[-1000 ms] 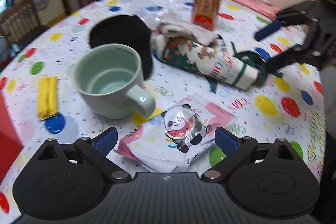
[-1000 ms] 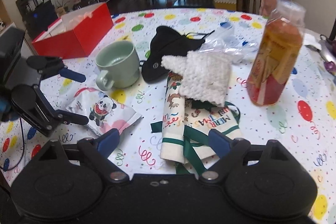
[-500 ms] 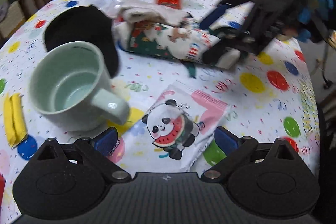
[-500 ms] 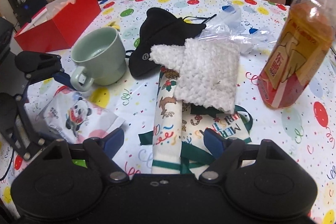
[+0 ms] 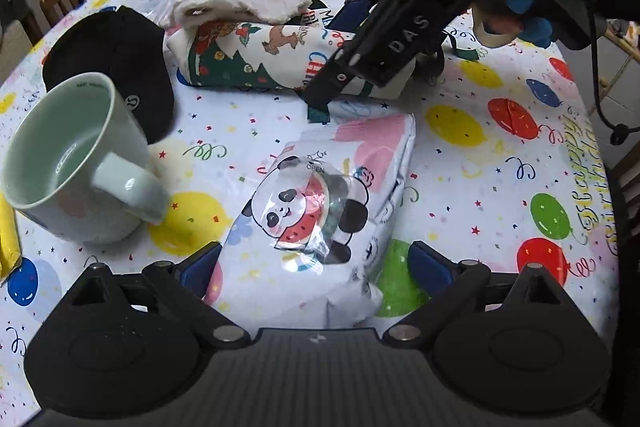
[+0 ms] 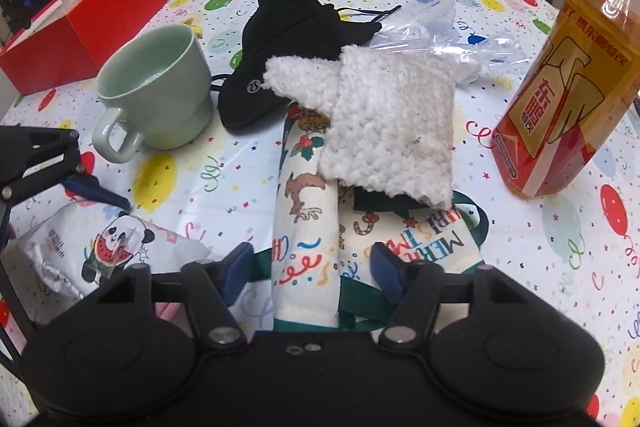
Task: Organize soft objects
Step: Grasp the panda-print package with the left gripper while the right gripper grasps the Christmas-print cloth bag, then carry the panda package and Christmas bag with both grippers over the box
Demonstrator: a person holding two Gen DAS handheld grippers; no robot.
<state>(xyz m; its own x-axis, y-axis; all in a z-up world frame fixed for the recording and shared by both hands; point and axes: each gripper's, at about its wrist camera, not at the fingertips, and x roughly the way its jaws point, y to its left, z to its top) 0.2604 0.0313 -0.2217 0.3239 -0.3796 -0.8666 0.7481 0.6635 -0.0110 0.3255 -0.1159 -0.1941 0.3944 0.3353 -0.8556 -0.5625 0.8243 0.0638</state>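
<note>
A panda-print soft pack [image 5: 320, 211] lies on the balloon tablecloth between the open fingers of my left gripper [image 5: 316, 265]; it also shows in the right wrist view [image 6: 108, 251]. A rolled Christmas cloth [image 6: 306, 223] lies between the open fingers of my right gripper [image 6: 310, 273], with a white knitted cloth [image 6: 390, 131] draped over its far end. A black cap [image 6: 296, 43] lies behind. In the left wrist view the right gripper [image 5: 340, 39] is down over the Christmas cloth [image 5: 256, 59].
A green mug [image 5: 68, 163] stands left of the pack. An orange drink bottle [image 6: 560, 83] stands at the right. A red box [image 6: 84, 23] sits at the far left, clear plastic [image 6: 440, 27] behind the cloths, a yellow item [image 5: 8, 239] at the left edge.
Both grippers have moved forward and down. The left fingers now straddle the panda pack, and the right fingers have narrowed and straddle the rolled Christmas cloth's near end.
</note>
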